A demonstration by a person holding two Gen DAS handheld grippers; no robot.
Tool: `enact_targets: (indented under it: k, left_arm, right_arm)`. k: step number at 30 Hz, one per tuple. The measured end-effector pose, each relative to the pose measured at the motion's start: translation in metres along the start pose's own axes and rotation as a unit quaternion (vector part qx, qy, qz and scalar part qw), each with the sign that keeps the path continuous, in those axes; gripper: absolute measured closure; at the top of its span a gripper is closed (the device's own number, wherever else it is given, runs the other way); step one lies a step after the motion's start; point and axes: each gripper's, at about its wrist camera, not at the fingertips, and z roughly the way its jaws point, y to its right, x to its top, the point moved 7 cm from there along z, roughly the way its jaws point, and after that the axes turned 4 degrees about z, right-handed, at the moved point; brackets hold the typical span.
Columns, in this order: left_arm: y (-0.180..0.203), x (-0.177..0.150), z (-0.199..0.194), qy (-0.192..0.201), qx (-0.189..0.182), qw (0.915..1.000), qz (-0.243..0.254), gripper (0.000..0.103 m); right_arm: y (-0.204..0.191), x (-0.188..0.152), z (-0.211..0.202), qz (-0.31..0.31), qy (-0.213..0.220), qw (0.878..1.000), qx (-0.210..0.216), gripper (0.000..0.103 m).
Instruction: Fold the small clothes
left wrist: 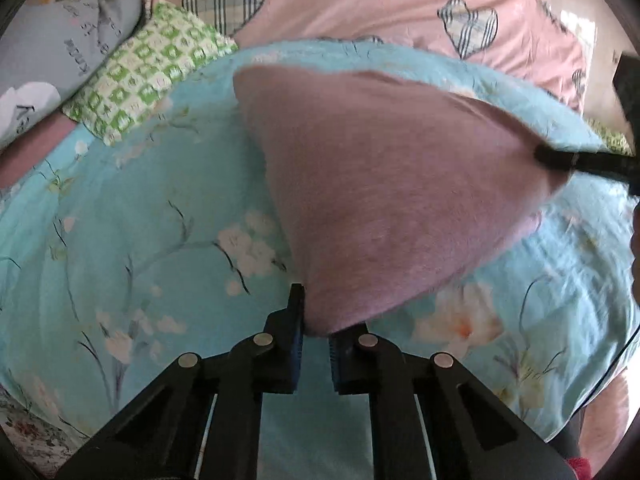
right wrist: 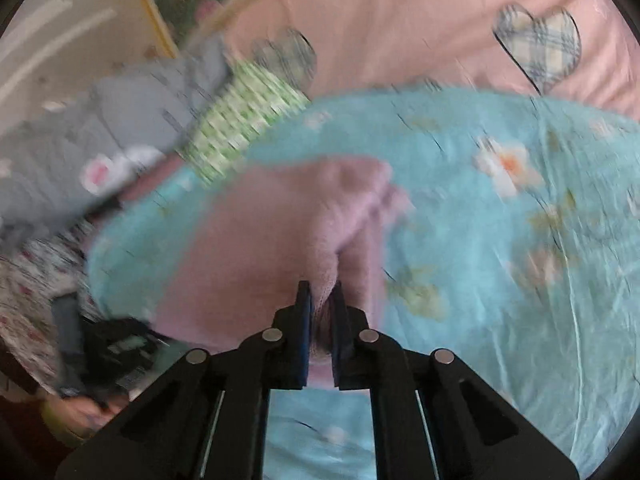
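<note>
A small mauve-pink garment [left wrist: 384, 184] hangs stretched above a light blue floral quilt [left wrist: 132, 232]. My left gripper [left wrist: 316, 320] is shut on its near corner. My right gripper shows in the left wrist view [left wrist: 552, 158] at the right, pinching the garment's far right corner. In the right wrist view, which is motion-blurred, my right gripper [right wrist: 322, 304] is shut on a bunched fold of the garment [right wrist: 280, 232]. The garment's far edge lies near the quilt's back edge.
A pink duvet with plaid hearts [left wrist: 360, 4] lies behind the quilt. A green checked pillow [left wrist: 148, 68] and a grey printed pillow [left wrist: 68, 48] sit at the back left. A person's hand and dark objects [right wrist: 108, 356] show low left in the right wrist view.
</note>
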Motion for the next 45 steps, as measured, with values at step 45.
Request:
enact_targets:
  k: [45]
  left_arm:
    - [-0.044,0.159,0.094,-0.018,-0.113,0.9907,-0.073,0.091]
  right_arm:
    - [0.033,0.078,0.099,0.133,-0.024,0.990,0.025,0.100]
